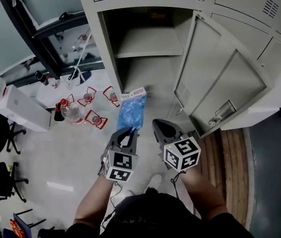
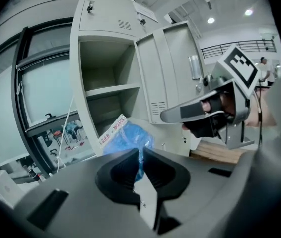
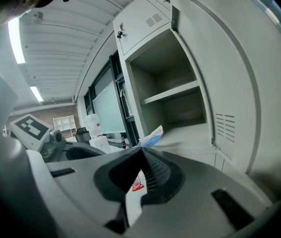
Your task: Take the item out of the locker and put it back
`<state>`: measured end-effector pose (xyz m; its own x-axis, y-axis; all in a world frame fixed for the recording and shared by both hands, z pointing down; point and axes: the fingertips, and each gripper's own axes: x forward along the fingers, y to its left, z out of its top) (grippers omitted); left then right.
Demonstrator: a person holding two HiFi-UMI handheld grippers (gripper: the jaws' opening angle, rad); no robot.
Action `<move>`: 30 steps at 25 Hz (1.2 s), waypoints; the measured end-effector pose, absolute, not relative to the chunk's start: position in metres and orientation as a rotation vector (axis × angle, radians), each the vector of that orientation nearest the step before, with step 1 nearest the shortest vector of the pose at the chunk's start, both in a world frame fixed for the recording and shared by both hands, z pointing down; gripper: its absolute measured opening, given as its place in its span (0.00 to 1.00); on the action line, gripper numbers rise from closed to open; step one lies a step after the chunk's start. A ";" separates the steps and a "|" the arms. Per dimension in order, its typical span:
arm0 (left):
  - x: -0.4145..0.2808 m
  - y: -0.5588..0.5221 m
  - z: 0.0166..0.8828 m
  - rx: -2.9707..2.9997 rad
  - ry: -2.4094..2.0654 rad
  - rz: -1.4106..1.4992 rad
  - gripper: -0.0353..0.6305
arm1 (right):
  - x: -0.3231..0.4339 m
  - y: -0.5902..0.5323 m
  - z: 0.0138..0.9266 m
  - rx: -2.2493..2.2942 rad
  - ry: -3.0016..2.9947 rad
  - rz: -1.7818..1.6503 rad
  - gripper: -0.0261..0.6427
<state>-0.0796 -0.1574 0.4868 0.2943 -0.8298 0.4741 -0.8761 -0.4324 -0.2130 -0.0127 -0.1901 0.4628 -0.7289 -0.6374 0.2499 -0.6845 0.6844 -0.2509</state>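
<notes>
Bright, even indoor light. Locker (image 1: 109,43) inside is shaded, darkest at top. Strip light (image 3: 15,39) glares up-left of locker in right gripper view; spot (image 2: 210,20) up-right of it in left gripper view. Both gripper views: fisheye bend, black corners. Left tongs (image 2: 139,155) & right tongs (image 3: 141,150) soft up close. Blue bag (image 1: 131,112) at locker's bottom edge slightly smeared.
</notes>
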 end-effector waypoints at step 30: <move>-0.170 0.039 0.482 2.553 -1.458 0.675 0.10 | -0.091 -0.011 0.469 1.305 -2.652 0.526 0.04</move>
<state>-0.1704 0.0392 0.4822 0.4348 -0.7869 0.4379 -0.8430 -0.5267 -0.1095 -0.0912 -0.0112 0.4688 -0.6140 -0.7401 0.2744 -0.7888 0.5625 -0.2478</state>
